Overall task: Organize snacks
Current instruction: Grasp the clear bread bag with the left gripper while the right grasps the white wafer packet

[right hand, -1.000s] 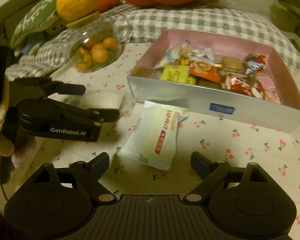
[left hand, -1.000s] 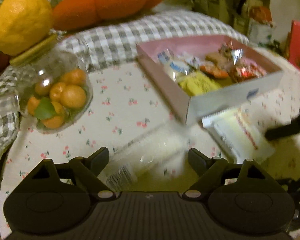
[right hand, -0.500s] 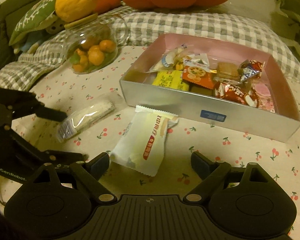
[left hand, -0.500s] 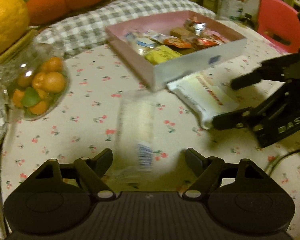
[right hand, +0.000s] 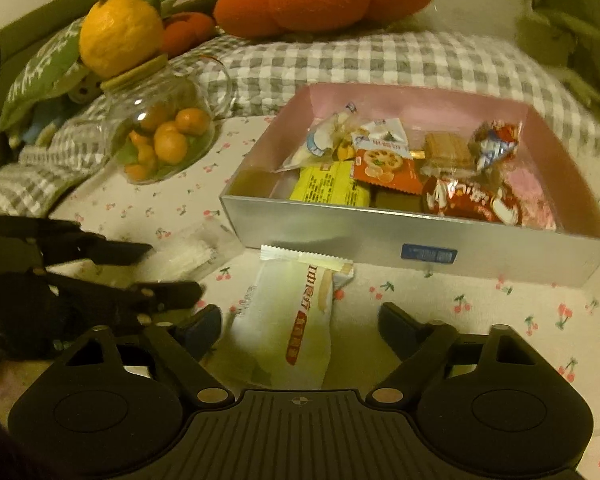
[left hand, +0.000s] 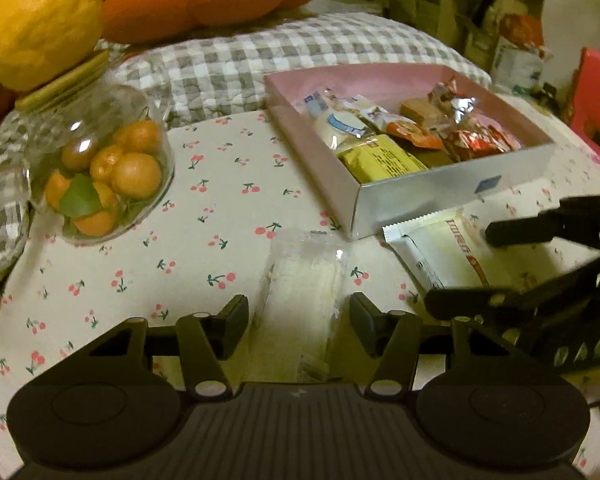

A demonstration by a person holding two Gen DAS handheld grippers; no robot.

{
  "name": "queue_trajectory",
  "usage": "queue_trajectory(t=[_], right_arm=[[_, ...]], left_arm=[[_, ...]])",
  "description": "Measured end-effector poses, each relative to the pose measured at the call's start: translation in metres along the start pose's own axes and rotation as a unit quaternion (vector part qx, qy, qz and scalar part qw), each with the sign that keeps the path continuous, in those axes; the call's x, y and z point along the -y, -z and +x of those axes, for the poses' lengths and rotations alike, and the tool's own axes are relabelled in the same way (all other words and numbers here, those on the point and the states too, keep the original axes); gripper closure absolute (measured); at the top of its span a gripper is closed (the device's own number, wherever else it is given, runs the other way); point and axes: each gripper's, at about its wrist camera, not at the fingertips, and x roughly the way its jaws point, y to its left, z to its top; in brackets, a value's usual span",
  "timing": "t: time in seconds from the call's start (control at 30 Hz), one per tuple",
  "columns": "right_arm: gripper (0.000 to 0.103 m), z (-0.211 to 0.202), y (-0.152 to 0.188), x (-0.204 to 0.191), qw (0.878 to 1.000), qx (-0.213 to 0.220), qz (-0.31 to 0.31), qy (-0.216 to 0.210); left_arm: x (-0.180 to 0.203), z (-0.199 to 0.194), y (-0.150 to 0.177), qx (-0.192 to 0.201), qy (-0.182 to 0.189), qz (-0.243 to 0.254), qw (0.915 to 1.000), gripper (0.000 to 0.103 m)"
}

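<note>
left gripper (left hand: pixel 298 322) now closing astride clear snack pack (left hand: pixel 302 292), pads not touching

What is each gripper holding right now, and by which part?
Nothing yet. The left gripper is closing around the clear packet; the right gripper is closing around the white packet. Neither grips.

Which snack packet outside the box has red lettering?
The white packet between the right gripper's fingers; the other loose one, the clear packet, shows none.

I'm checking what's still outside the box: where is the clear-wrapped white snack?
In the left wrist view, the clear-wrapped white snack lies on the cherry-print cloth between the closing left gripper's jaws, just left of the white packet.
</note>
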Motion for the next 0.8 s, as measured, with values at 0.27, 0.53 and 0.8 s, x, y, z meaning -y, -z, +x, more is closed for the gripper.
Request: queue_trajectory(t=[0.27, 0.53, 0.8], right_arm=[[0.047, 0.0, 0.005, -0.012, 0.998, 0.007, -0.059, 0.014], [0.052, -0.008, 0.005, -0.003, 0.999, -0.011, -0.035, 0.014], [0.052, -0.022, 0.004, 0.018, 0.999, -0.033, 0.017, 0.013]], left_arm=[[-0.002, -0.006, 0.004, 0.001, -0.004, -0.018, 0.9998, 0.069], [0.002, -0.012, 0.005, -0.023, -0.012, -0.069, 0.9973, 0.074], [0.005, -0.02, 0.006, -0.048, -0.006, -0.124, 0.9911, 0.075]])
